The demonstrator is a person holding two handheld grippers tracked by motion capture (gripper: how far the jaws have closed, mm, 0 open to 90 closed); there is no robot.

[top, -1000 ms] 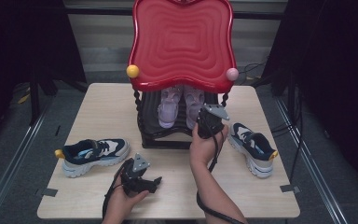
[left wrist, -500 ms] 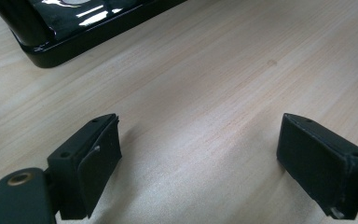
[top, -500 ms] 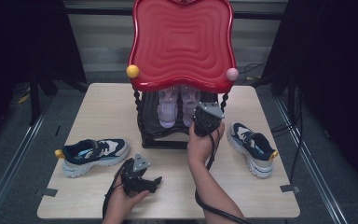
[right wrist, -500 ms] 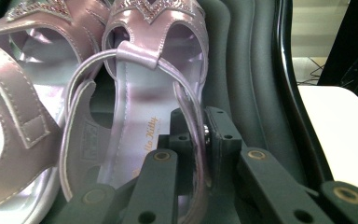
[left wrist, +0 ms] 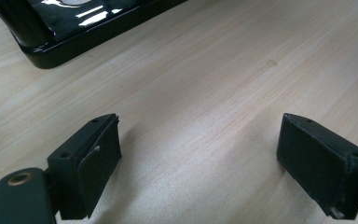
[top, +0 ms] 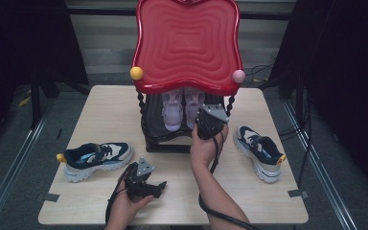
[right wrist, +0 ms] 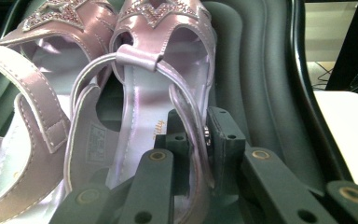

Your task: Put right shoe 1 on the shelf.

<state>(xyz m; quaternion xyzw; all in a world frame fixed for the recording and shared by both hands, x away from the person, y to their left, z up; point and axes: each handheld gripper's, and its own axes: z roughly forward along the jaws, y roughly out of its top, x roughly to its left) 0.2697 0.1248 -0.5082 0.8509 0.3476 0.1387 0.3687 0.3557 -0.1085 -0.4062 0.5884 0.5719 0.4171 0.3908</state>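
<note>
A pair of lilac strappy sandals [top: 172,112] stands on the dark shelf under the red wavy top [top: 187,43] of a small stand. My right gripper [top: 196,124] reaches in from the front. In the right gripper view, my right gripper [right wrist: 200,135] pinches the thin heel strap [right wrist: 186,112] of the right-hand sandal [right wrist: 163,60], and its jaws have just eased open a little with the strap still between the pads. The other sandal [right wrist: 32,84] lies beside it on the left. My left gripper [top: 159,187] rests low over the table near the front edge; seen from its own camera, my left gripper [left wrist: 198,163] is open and holds nothing.
The stand's black glossy base [top: 165,143] sits mid-table, and its corner [left wrist: 51,42] shows in the left gripper view. A navy and white sneaker [top: 96,158] lies at the left. Its mate [top: 258,151] lies at the right. Twisted black posts [top: 143,112] flank the shelf opening.
My right gripper has edged slightly left and toward the shelf with the sandal strap in it. The left gripper has stayed where it was.
</note>
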